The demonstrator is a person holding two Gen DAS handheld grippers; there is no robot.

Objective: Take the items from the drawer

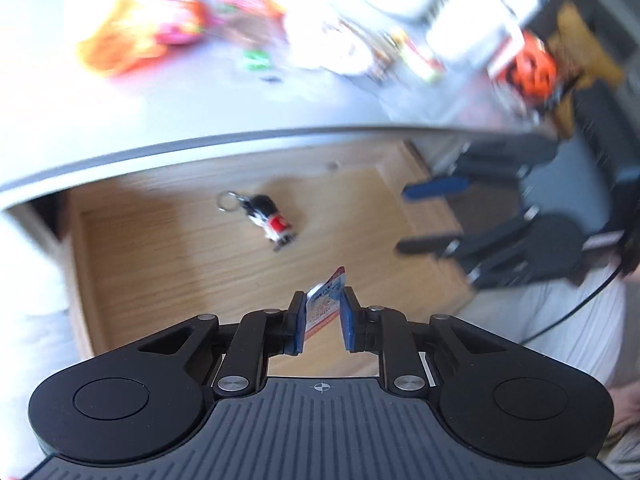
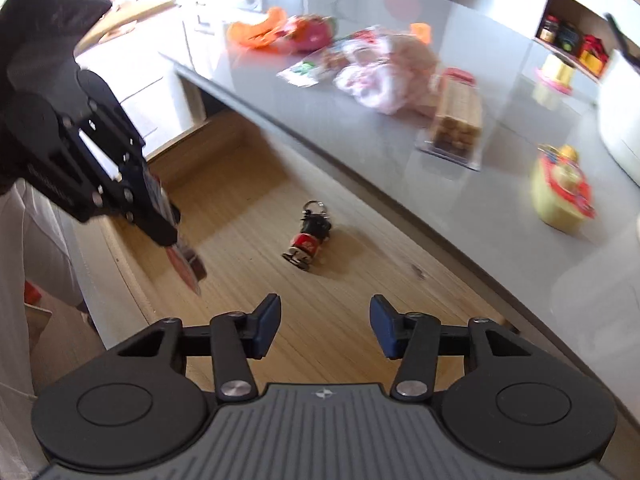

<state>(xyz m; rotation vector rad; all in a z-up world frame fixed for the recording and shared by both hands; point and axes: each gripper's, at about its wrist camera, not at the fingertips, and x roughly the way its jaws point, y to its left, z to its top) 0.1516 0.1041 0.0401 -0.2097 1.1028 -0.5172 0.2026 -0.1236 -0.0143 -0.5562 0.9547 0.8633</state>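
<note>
The wooden drawer (image 1: 160, 260) (image 2: 240, 200) stands pulled out under the grey worktop. On its bottom lies a small figure keychain (image 1: 270, 222) (image 2: 309, 238) in black, white and red, with a metal ring. My left gripper (image 1: 323, 304) (image 2: 170, 236) is shut on a small flat printed packet (image 1: 325, 306) (image 2: 185, 266), held clear above the drawer floor at the left side. My right gripper (image 2: 324, 326) (image 1: 416, 218) hovers over the drawer's near part, short of the keychain. It is open, with nothing between its blue pads.
The worktop (image 2: 360, 152) above the drawer carries snack bags (image 2: 376, 68), a clear pack of biscuits (image 2: 456, 120), a yellow packet (image 2: 560, 188) and orange and pink wrappers (image 2: 288, 32). A wall shelf with jars (image 2: 572, 36) is far right. A person's light clothing (image 1: 552, 320) is beside the drawer.
</note>
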